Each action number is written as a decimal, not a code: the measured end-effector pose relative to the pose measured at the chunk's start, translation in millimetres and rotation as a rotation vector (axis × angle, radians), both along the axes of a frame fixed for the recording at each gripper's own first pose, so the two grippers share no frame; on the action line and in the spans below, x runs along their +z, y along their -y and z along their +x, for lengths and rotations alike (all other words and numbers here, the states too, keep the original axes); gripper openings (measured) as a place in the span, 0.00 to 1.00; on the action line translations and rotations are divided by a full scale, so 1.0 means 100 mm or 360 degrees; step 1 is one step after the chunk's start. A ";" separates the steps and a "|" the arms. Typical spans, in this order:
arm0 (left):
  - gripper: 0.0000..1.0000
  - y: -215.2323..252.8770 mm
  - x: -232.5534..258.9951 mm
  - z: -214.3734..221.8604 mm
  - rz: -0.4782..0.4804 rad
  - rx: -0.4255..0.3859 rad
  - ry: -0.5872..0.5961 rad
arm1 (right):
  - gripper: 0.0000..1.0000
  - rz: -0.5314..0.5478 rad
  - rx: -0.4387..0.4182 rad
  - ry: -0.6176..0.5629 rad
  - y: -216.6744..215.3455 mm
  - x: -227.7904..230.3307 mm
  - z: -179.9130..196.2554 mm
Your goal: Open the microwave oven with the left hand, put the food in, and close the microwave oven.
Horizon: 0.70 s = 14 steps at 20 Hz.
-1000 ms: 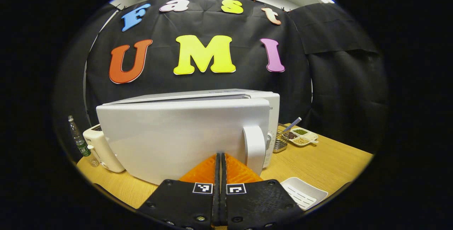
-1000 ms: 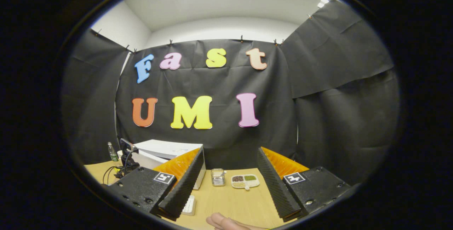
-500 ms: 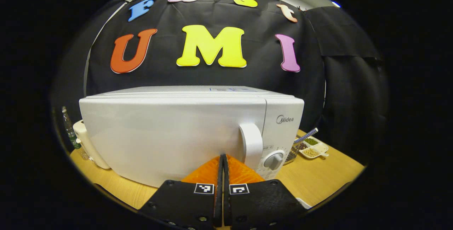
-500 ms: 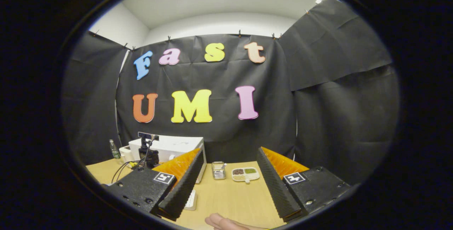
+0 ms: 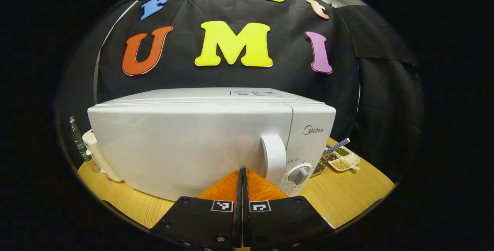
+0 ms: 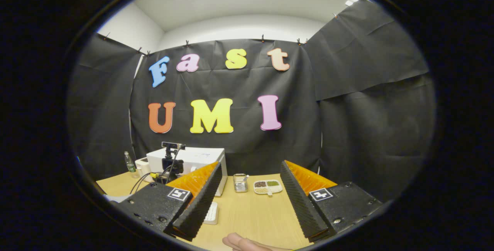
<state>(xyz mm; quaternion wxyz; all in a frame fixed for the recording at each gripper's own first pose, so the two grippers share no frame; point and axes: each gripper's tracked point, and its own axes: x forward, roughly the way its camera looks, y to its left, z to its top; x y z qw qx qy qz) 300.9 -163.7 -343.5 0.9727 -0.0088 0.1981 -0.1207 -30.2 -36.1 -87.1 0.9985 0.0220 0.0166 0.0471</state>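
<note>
L gripper (image 5: 242, 173): fingers pressed together, empty, level, tips just short of door (image 5: 185, 146), beside handle (image 5: 273, 158). Microwave (image 5: 308, 127) on desk (image 5: 347, 195), door looks flush. Rigid, prob. heavy; door hinged, take by handle. R gripper (image 6: 251, 189): fingers wide apart, empty, low over desk.

Right tool (image 6: 250, 189) with fingers spread wide above the tabletop (image 6: 251, 216), white microwave (image 6: 193, 158) far left, divided dish (image 6: 268, 186) beyond, fingertips (image 6: 241, 242) at bottom edge
</note>
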 end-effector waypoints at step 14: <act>0.96 -0.29 1.04 -1.11 0.0035 0.0124 0.0141 | 0.97 0.0011 -0.0046 -0.0004 0.06 -0.02 -0.27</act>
